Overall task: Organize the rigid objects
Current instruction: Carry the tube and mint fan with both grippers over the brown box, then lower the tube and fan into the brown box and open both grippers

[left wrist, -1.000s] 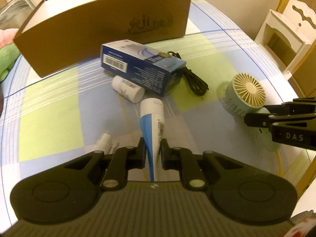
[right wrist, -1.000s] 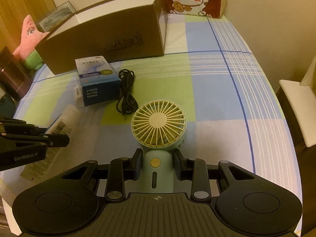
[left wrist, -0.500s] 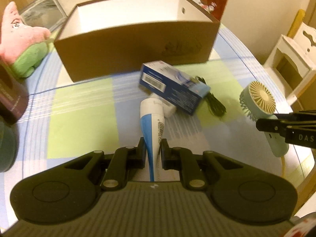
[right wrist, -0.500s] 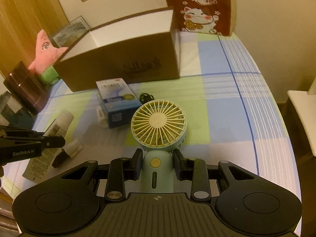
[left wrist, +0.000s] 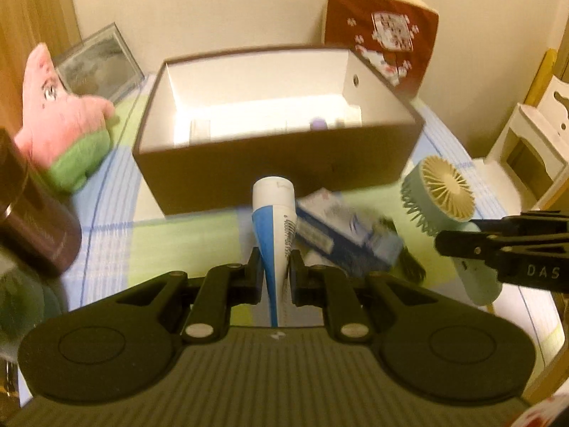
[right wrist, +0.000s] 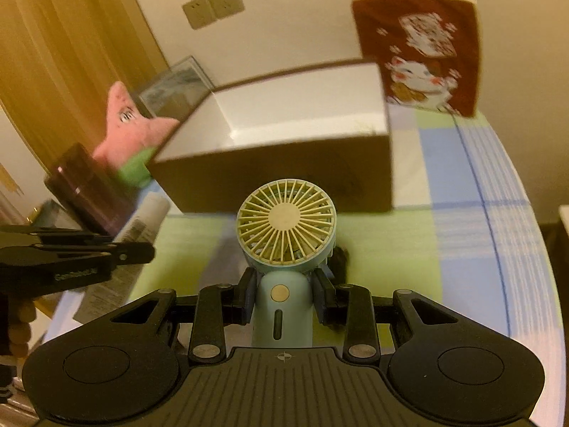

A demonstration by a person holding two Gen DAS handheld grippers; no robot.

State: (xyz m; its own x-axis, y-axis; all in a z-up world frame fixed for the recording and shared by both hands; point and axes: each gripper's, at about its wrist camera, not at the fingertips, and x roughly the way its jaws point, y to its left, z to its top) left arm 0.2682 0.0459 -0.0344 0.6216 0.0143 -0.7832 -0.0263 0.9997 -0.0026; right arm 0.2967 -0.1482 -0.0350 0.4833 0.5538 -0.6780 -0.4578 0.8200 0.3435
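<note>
My left gripper (left wrist: 274, 273) is shut on the flat end of a white and blue tube (left wrist: 274, 220), held above the checked tablecloth with its cap toward the brown box (left wrist: 277, 174). My right gripper (right wrist: 283, 299) is shut on the pale green handle of a handheld fan (right wrist: 286, 220), whose cream grille faces me. The same fan (left wrist: 441, 195) shows at the right of the left wrist view, and the tube (right wrist: 138, 231) at the left of the right wrist view. The box is open, white inside, with a few small items on its floor. A blue carton (left wrist: 345, 235) lies on the cloth.
A black cable (left wrist: 409, 267) lies beside the carton. A pink and green plush (left wrist: 67, 131) and a dark jar (left wrist: 32, 213) stand left of the box. A red cat-print cushion (right wrist: 423, 53) leans behind it. A framed picture (left wrist: 99, 64) rests on the wall. A white chair (left wrist: 533, 142) stands right.
Both grippers have risen and come closer to the box, each keeping its grip. The inside of the box has come into view and the carton now sits lower in the frames.
</note>
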